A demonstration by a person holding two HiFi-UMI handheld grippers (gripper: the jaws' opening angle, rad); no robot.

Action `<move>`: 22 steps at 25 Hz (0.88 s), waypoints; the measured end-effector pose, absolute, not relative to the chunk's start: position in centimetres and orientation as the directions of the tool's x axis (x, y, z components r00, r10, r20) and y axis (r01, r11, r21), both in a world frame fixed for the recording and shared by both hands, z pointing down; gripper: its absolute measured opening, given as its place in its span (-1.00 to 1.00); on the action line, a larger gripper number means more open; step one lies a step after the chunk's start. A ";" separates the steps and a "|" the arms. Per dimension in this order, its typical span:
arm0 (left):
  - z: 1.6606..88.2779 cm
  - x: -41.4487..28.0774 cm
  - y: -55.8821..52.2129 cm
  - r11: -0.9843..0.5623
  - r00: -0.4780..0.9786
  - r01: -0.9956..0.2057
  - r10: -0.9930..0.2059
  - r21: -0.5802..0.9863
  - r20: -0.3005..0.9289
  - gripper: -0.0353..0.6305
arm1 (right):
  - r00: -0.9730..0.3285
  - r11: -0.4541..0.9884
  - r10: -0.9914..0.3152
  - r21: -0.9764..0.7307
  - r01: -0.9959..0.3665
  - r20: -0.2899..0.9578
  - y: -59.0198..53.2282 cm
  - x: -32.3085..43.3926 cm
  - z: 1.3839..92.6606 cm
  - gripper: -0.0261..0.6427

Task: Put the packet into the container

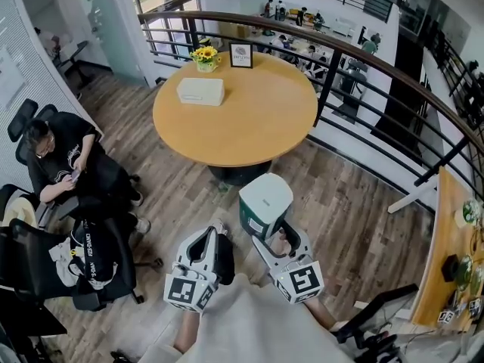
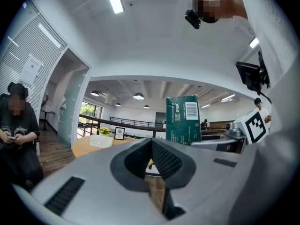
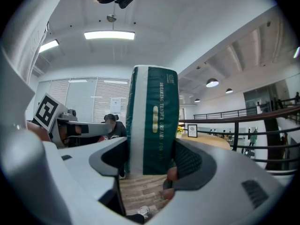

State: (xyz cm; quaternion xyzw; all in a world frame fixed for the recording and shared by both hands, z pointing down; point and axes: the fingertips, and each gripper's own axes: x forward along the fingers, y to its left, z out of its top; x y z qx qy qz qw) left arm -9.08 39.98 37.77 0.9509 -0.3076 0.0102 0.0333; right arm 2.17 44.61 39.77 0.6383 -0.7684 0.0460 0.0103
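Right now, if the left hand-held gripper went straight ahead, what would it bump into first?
Probably the round table, though depth is unclear from here. The green packet stands to the right of the left hand-held gripper, out of its line.

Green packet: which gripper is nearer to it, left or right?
Right. The right gripper is clamped on the packet, which stands upright between its jaws. The left gripper sits just to the packet's left, jaws together, not touching it.
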 end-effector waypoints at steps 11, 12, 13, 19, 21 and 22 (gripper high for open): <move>38.8 -5.8 29.6 -0.839 0.841 -0.540 -0.540 0.063 0.026 -0.88 | -0.143 0.141 -0.986 -0.027 -0.990 0.083 35.3 4.8 40.5 0.00; 38.4 -5.7 28.2 -0.839 0.842 -0.540 -0.539 0.065 0.025 -0.88 | -0.140 0.138 -0.986 -0.031 -0.990 0.085 34.0 5.0 40.2 0.00; 38.1 -5.6 26.7 -0.840 0.843 -0.538 -0.537 0.070 0.025 -0.88 | -0.135 0.133 -0.987 -0.034 -0.991 0.087 32.8 5.2 39.9 0.00; 36.6 -4.5 17.1 -0.844 0.847 -0.532 -0.531 0.073 0.027 -0.88 | -0.101 0.098 -0.989 -0.034 -0.995 0.105 24.5 7.2 38.6 0.00; 36.2 -4.2 13.6 -0.842 0.845 -0.534 -0.534 0.072 0.024 -0.88 | -0.095 0.093 -0.990 -0.030 -0.995 0.101 21.2 7.7 38.1 0.00; 36.1 -4.0 11.8 -0.841 0.844 -0.536 -0.536 0.072 0.022 -0.88 | -0.093 0.091 -0.991 -0.027 -0.995 0.100 19.5 8.0 38.0 0.00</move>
